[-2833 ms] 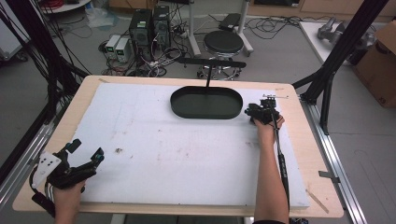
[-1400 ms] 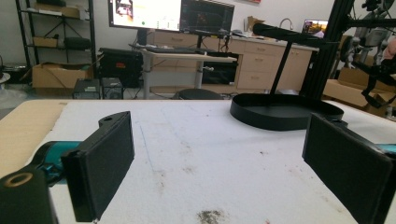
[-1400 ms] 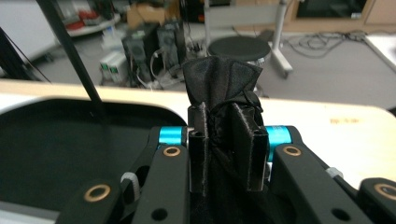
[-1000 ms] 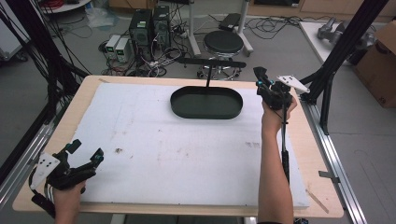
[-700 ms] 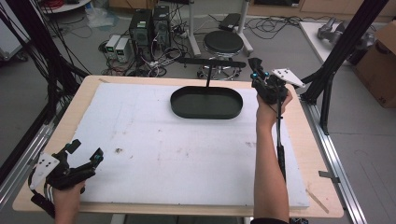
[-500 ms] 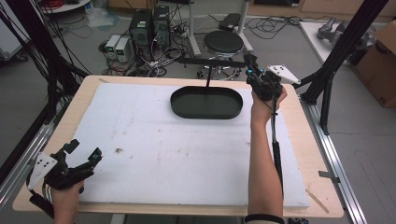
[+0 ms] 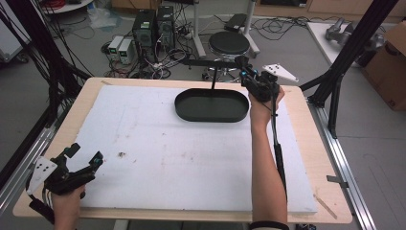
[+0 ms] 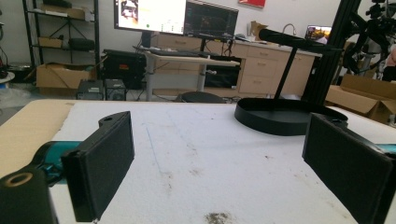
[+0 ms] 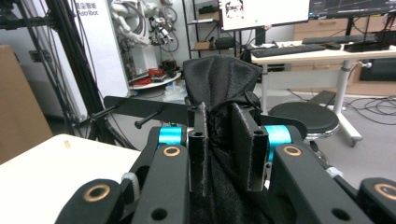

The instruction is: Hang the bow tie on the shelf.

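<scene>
Up high, the right gripper [image 7: 250,76] was clamped on a piece of black cloth [image 9: 219,84], its jaws pinched narrow with the fabric bunched between them and rising above their tips. It hung over the far right of the surface [image 7: 191,143], just beside the right end of the black oval tray [image 7: 212,105]. From that tray a thin post climbed to a black crossbar [image 7: 210,63] with pegs, right in front of the cloth. Down at the near left corner, the left gripper [image 7: 84,155] sat low over the white mat, jaws spread wide, nothing between them.
</scene>
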